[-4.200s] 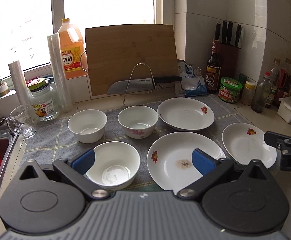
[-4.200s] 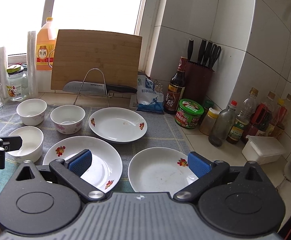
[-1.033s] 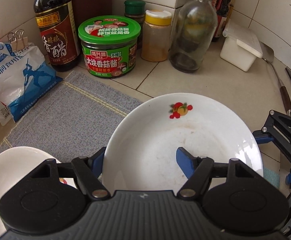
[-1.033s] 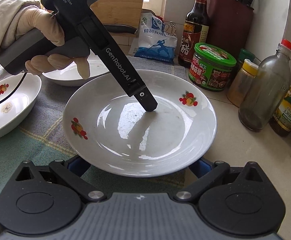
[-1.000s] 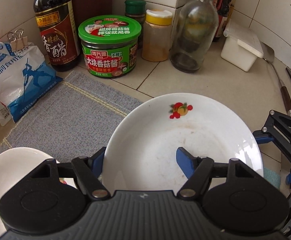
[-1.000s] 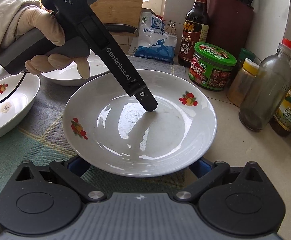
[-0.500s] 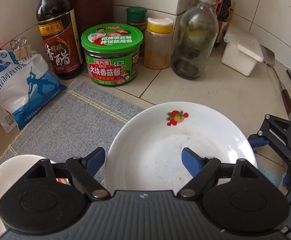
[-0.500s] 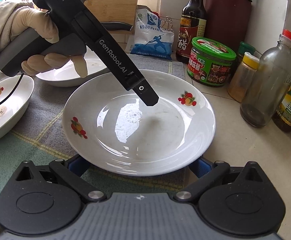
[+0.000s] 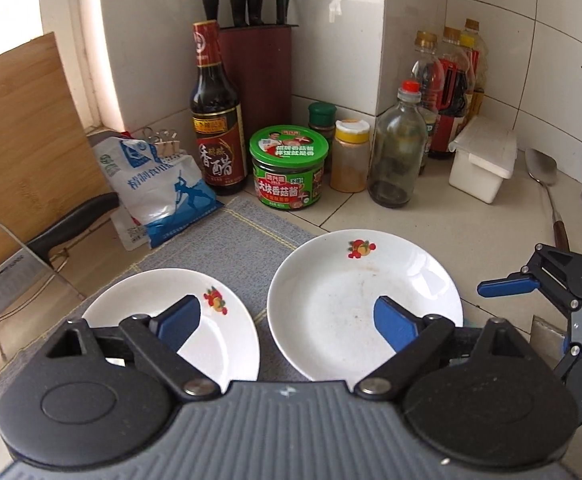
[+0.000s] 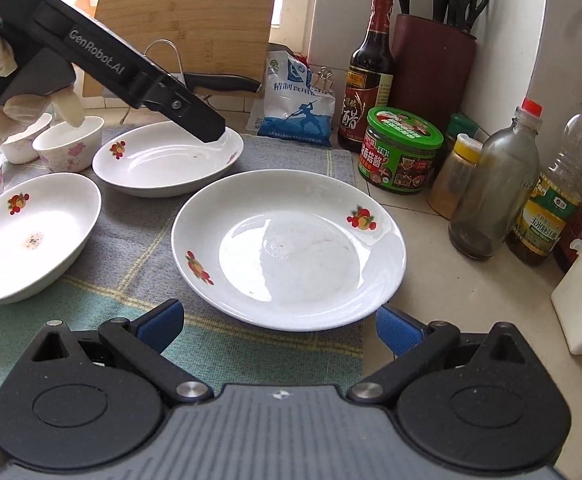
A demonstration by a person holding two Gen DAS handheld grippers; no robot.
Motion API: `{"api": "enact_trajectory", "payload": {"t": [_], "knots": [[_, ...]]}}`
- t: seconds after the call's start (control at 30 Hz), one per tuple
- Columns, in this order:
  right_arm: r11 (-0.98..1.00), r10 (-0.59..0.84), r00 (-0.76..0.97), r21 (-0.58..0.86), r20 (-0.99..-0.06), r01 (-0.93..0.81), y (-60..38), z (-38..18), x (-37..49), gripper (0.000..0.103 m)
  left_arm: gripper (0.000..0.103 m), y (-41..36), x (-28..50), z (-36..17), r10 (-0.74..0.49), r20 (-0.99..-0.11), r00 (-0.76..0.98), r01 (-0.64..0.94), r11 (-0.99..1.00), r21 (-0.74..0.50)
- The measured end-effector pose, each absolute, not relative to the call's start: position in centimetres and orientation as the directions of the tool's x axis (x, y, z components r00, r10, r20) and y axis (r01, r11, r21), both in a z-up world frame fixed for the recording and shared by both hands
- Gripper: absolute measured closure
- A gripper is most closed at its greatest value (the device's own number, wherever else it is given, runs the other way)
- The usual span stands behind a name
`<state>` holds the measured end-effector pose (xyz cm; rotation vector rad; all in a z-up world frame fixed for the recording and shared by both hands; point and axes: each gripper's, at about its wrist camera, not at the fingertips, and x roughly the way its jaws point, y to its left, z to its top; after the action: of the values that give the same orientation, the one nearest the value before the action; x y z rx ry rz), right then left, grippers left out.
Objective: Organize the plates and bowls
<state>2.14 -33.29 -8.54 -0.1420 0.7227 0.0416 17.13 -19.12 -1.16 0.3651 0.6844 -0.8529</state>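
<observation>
- The wide white plate with little fruit pictures on its rim (image 10: 289,248) lies flat on the counter (image 10: 443,304), half on the grey checked cloth (image 10: 147,236) and half on the pale tiles.
- The right gripper (image 10: 279,326) is right in front of this plate. Its two blue pads sit low, one at each side of the plate's near rim, and they do not touch it. This gripper is open and holds nothing.
- The left gripper (image 9: 287,318) is up in the air, above the gap between two plates. Its jaws have just been opening, and nothing is between them. It is open and empty.
- In the right wrist view, the black tip of the left gripper hangs over the far rim of the deep white plate at the back (image 10: 167,164), well away from the wide plate.
- So the right gripper is much nearer to the wide plate. The plate lies straight ahead of it and a bit below.
- The plate is round, so it has no long side. I think the near rim is the easy place to take hold.
- Another white dish with a brown spot inside (image 10: 31,236) sits to the left on the cloth. I think that is where the wide plate may get stacked.
- The small white bowls with pink flowers (image 10: 69,142) wait at the far left.
</observation>
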Motion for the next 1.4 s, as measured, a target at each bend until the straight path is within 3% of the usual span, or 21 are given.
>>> {"api": "enact_trajectory", "payload": {"t": [0.27, 0.7, 1.17, 1.4], "knots": [[0.985, 0.035, 0.765, -0.109, -0.643, -0.137, -29.6, -7.3, 1.3, 0.000, 0.008, -11.3, 11.6, -1.6, -0.488, -0.655, 0.577, 0.650, 0.760, 0.005], [0.974, 0.137, 0.743, -0.048, -0.655, -0.222, -23.5, -7.1, 0.9, 0.000, 0.008, -0.8, 3.9, -6.8, -0.359, -0.730, 0.582, 0.484, 0.874, -0.044], [0.967, 0.139, 0.705, -0.058, -0.695, -0.248, -21.5, -7.0, 0.8, 0.000, 0.007, -1.4, 3.6, -11.7, -0.349, -0.732, 0.585, 0.521, 0.853, 0.010], [0.956, 0.188, 0.661, -0.019, -0.727, -0.293, -21.5, -7.7, 1.9, 0.000, 0.000, -2.3, 4.8, -12.1, -0.373, -0.715, 0.591, 0.543, 0.840, 0.011]]}}
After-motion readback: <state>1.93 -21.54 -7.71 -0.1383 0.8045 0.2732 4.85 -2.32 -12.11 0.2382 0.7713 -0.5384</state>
